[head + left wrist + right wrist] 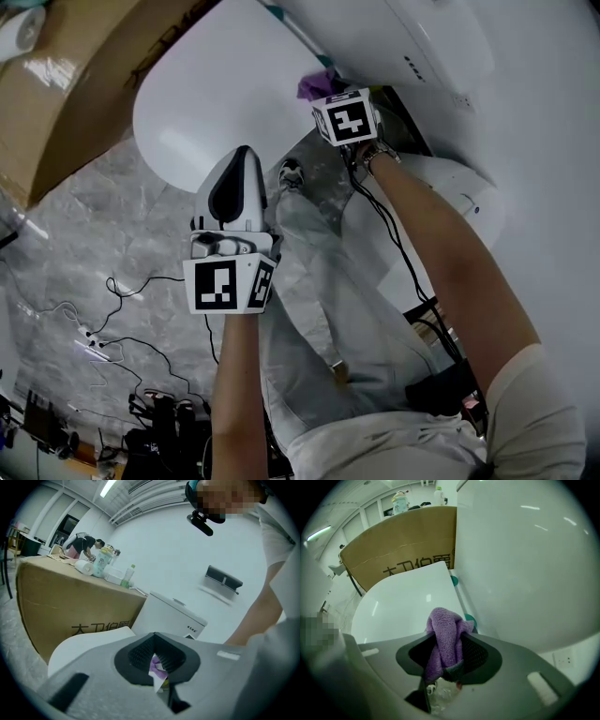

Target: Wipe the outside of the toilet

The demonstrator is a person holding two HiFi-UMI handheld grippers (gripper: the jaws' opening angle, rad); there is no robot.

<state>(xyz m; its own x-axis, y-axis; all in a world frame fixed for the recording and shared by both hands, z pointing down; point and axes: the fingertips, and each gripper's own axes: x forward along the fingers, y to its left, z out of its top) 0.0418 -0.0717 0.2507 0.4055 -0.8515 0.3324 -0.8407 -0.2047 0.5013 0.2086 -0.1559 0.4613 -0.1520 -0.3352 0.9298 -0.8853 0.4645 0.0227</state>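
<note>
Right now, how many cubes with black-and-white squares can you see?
2. One black-and-white marker cube sits on the left gripper, at the head view's middle. The other sits on the right gripper, higher up beside the white ceramic toilet. No others seem hidden.

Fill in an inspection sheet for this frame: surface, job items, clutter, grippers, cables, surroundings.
Surface: grey marble floor.
Job's things: white toilet, lid down; purple cloth.
Clutter: cardboard box beside toilet, bottles on top.
Grippers: right gripper shut on purple cloth; left gripper jaws close together, grip unclear.
Cables: black cables on floor; one cable along right arm.
Surroundings: white wall; a person bent over beyond box.
</note>
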